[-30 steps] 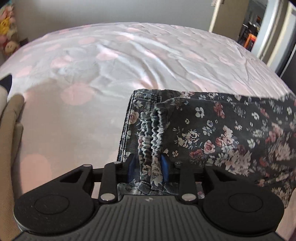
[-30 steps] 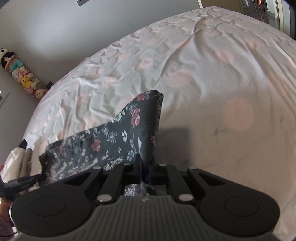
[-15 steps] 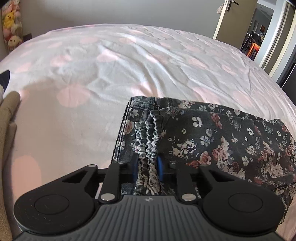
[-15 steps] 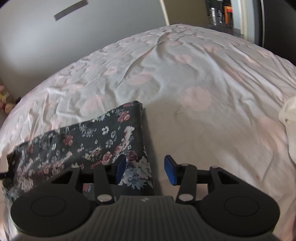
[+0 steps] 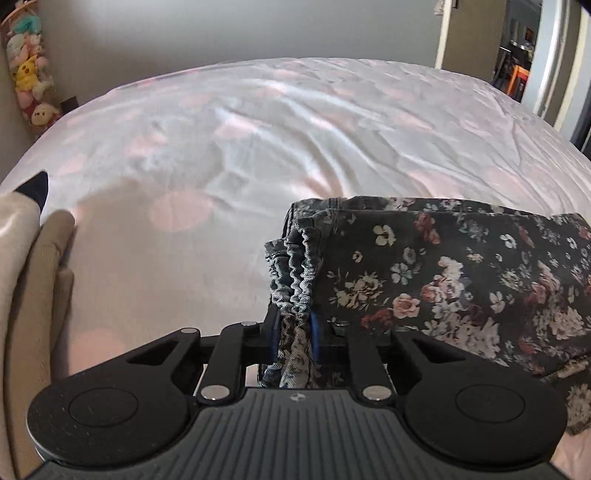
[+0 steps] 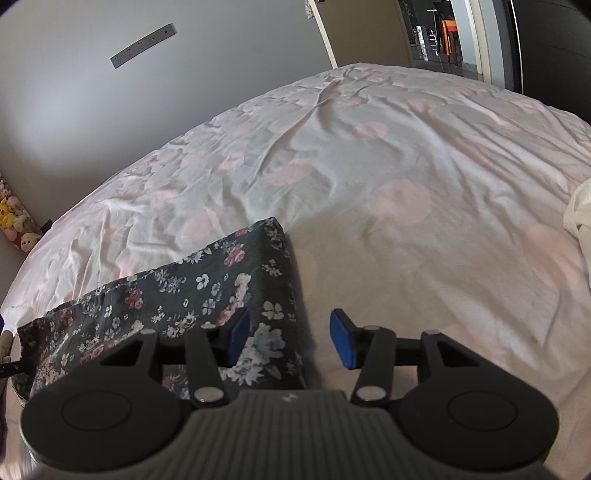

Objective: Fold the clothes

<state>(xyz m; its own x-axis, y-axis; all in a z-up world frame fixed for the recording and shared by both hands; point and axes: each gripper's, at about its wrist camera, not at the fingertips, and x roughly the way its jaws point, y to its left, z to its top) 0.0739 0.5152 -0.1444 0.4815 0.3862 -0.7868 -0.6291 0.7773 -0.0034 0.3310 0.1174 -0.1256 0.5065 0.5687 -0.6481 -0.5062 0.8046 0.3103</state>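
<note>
Dark floral garment (image 5: pixel 436 280), one, folded flat on pink-spotted bedsheet (image 5: pixel 258 147) | left gripper (image 5: pixel 294 332) clamped on its gathered waistband | right gripper (image 6: pixel 290 338) spread apart over its corner, gripping nothing | plush toys (image 5: pixel 27 74) stacked in corner

Setting: home bedroom. Evidence: wide bed (image 5: pixel 295 147) under wrinkled white sheet with pale pink dots; stack of plush toys (image 5: pixel 27 70) in wall corner; open doorway (image 6: pixel 439 33) to another room; wall outlet strip (image 6: pixel 142 46).

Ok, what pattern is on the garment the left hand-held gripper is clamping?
Dark charcoal floral garment, with pink, white and pale blue flowers; clearest in the left wrist view.
</note>
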